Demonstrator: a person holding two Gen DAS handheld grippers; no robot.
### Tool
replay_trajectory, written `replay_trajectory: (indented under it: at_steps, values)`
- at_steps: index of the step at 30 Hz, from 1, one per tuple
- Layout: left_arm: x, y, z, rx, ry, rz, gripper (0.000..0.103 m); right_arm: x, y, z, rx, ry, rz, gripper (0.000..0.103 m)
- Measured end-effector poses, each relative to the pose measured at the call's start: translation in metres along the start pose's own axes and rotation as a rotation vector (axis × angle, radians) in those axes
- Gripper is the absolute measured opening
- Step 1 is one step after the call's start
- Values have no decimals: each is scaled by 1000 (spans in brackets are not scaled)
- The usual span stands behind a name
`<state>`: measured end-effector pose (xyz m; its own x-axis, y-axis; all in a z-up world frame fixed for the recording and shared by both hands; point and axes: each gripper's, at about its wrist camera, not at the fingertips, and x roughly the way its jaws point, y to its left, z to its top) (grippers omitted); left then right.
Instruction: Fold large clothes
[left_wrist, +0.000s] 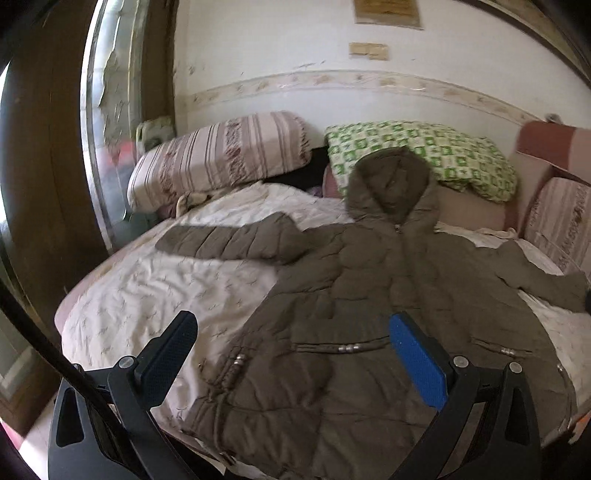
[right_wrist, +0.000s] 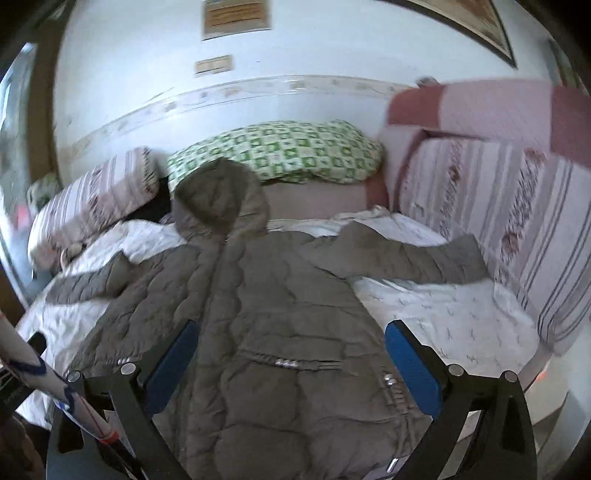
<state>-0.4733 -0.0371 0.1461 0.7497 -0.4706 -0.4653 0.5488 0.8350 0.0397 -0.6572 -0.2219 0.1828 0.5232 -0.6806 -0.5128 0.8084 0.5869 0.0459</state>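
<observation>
An olive-brown quilted hooded coat (left_wrist: 369, 295) lies front-up and zipped on the bed, hood toward the pillows, both sleeves spread out to the sides. It also shows in the right wrist view (right_wrist: 266, 314). My left gripper (left_wrist: 291, 328) is open and empty, hovering above the coat's lower left part near its pocket. My right gripper (right_wrist: 291, 339) is open and empty above the coat's lower right part. The coat's left sleeve (left_wrist: 229, 238) lies flat on the sheet; the right sleeve (right_wrist: 406, 254) reaches toward the striped cushion.
The bed has a white patterned sheet (left_wrist: 155, 291). A striped pillow (left_wrist: 221, 151) and a green checked pillow (left_wrist: 424, 151) lie at the head. A striped cushion (right_wrist: 509, 221) lines the right side. A mirror and wooden frame (left_wrist: 48, 147) stand left.
</observation>
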Motion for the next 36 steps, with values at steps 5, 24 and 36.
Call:
replay_trajectory:
  at_steps: [5,24,36]
  values:
    - [-5,-12,-5,9,0,-25,103,-3,18,-15,-45,-6,30,103]
    - [-12,-17,-10,40,-13,-8,103,-9,35,-25,-99,-4,24,103]
    - [-14,-15,-10,34,-10,-4,103,-14,47,-24,-123,1,35,103]
